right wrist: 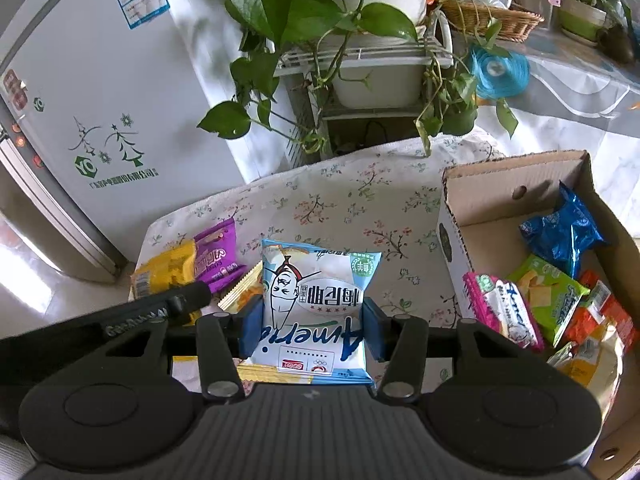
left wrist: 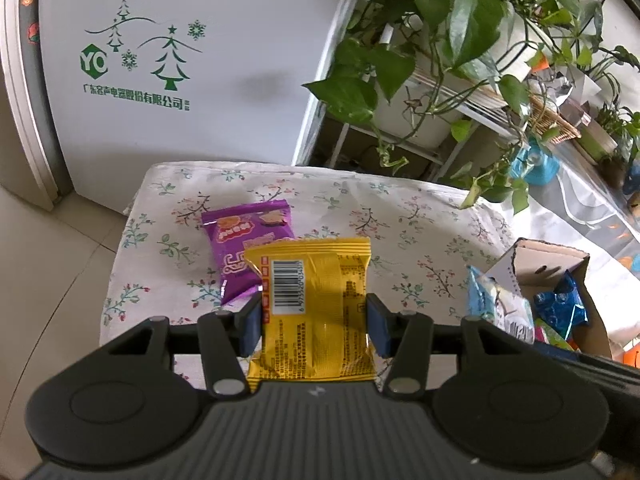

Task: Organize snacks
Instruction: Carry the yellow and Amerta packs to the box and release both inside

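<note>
Left wrist view: your left tongs are closed partway on the yellow packet, blue pads pressing both side edges, barcode side up. It looks lifted clear of the bench, but the fisheye angle makes that hard to confirm. The purple packet lies flat on the floral cloth just beyond it, left of centre.

Right wrist view: your right tongs grip the white-and-blue packet the same way, pinched at its sides. A second yellow-edged packet lies partly under it; I can't tell whether it's caught in the grip.

Step, by my read: mid-transfer, both tongs loaded, neither packet dropped yet. The cardboard box sits at the right end of the bench, open, already holding a blue bag, a green pack, a pink pack and orange ones.

Next move calls for: swing the right tongs right over the box's near wall and release into the free far-left corner. The left tongs have the longer haul across the bench. Go one at a time so they don't collide.

Pose: both tongs level, pointing away from you, left beside right.
</note>
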`<state>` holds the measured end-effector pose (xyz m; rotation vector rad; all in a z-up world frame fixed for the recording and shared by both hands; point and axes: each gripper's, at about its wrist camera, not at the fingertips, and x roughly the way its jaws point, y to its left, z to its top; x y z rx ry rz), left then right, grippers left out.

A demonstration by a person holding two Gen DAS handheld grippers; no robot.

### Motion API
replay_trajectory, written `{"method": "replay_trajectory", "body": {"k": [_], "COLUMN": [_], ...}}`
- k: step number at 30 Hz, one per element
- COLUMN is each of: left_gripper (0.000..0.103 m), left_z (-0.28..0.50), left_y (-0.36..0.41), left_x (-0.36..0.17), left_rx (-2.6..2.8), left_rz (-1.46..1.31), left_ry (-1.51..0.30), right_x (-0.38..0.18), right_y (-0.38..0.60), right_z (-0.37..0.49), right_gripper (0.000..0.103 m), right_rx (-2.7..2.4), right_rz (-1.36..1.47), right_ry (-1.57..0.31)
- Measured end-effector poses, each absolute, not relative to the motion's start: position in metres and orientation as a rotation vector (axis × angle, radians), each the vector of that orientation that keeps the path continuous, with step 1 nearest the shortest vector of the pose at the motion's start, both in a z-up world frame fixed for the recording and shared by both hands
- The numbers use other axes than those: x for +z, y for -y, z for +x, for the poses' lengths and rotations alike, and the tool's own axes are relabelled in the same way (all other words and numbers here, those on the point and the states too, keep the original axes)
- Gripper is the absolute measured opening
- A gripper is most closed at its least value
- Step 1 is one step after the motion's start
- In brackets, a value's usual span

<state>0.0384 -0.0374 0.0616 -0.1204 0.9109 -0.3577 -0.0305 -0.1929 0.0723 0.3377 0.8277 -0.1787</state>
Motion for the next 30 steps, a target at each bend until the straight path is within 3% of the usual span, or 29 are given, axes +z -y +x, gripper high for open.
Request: {"method": "replay_trajectory", "body": {"k": [30], "left_gripper": [0.051], "left_z": [-0.007], "left_y": [0.149], "left_x": [0.083], "left_rx": [-0.694], "left_rz": [-0.111], "left_ry": [-0.834], "right_x": [0.114], "right_y": [0.316], "right_z": [-0.098], "right_gripper": [0.057], "right_rx": [-0.392], "right_rz": [0.525], "right_ry": [-0.686]}}
